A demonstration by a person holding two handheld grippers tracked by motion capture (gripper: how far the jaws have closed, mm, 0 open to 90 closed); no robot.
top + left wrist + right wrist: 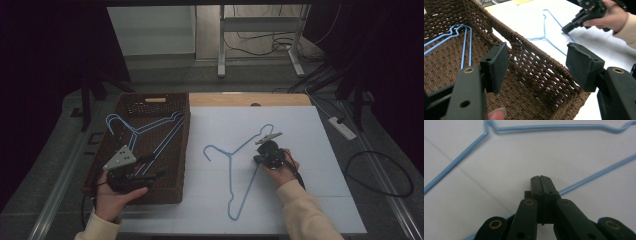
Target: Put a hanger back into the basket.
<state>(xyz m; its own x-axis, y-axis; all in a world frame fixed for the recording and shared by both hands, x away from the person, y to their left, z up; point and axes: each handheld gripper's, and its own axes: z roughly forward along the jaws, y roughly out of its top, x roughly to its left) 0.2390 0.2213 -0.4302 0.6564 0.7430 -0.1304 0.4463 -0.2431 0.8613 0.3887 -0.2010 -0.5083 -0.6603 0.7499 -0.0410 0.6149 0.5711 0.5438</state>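
Note:
A blue wire hanger [231, 170] lies flat on the white sheet [310, 150]. My right gripper [257, 159] is shut, its jaws pressed together just over the hanger's right arm. In the right gripper view the closed tips [540, 178] sit above the wire [596, 175], which crosses beneath them and is not between the pads. Two more blue hangers [150, 127] lie in the brown wicker basket [170, 195]. My left gripper [150, 175] is held open over the basket's near right corner. Its jaws [536, 57] stand wide apart with nothing between them.
The basket [524, 37] takes up the table's left side, its woven wall between my left gripper and the sheet. A bare wooden strip [250, 99] runs along the table's far edge. Cables and a power strip [342, 127] lie on the floor to the right.

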